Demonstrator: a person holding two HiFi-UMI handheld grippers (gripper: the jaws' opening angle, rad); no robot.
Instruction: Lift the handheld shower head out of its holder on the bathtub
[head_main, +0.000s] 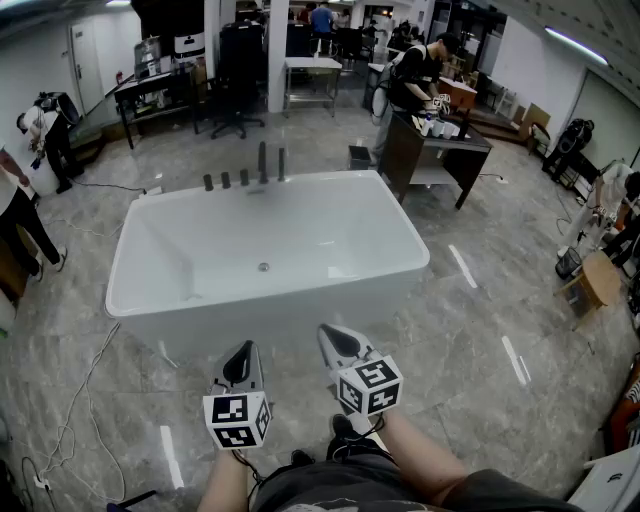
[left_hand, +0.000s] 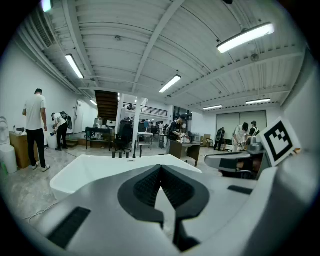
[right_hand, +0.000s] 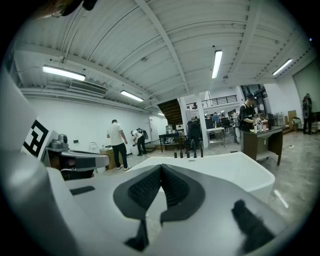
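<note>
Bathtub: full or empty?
Empty. In the head view the bathtub shows bare white walls and floor, its drain is uncovered, no water line is visible, and nothing lies inside.

Head view sits high, looking steeply down past the left tool (head_main: 240, 362) and right tool (head_main: 338, 342) onto the white bathtub (head_main: 300, 235) just ahead. Left gripper view rides low, close behind the left tool (left_hand: 160, 167), facing almost level across the bathtub (left_hand: 100, 172) to the dark fittings (left_hand: 126, 152) on its far rim; the right tool (left_hand: 240, 162) edges in at the right. Right gripper view mirrors that behind the right tool (right_hand: 161, 166), with the left tool (right_hand: 75, 160) at its left. All three share the bathtub (right_hand: 235, 170) and fittings (head_main: 245, 178).
</note>
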